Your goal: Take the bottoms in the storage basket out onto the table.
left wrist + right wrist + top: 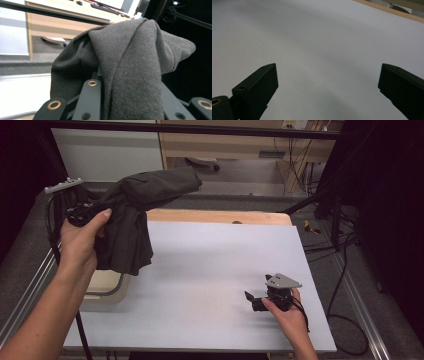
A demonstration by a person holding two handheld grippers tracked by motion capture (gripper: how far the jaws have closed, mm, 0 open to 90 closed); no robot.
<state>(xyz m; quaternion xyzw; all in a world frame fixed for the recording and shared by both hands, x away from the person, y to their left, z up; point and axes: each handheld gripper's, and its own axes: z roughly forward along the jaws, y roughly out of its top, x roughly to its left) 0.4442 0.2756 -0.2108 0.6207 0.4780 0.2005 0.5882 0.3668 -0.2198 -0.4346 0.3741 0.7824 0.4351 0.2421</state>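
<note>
Two grippers on my screens, one busy, one idle. My left gripper (82,212) is raised above the table's left edge, toward the far left corner, and its jaws are clenched on a dark grey-brown woven cloth garment (137,215). In the left gripper view the fabric (130,67) is bunched up between and over the black jaws, draping down across them and hiding the tips. From the high view the garment hangs in a loose bundle off the gripper, one thick fold sticking out level toward the table's far edge, the rest sagging down over the left hand (80,242). It hangs clear of the pale grey table top (210,265).

Under the bundle, at the table's left edge, I see part of a cream-coloured tray with a dark rim (102,285).

My right gripper (260,301) rests low near the table's near right corner, held in the right hand (287,315), well apart from the garment. In the right gripper view its jaws stand wide and released, bare grey surface (319,50) between them. A strip of light wood (215,216) runs along the table's far edge.
</note>
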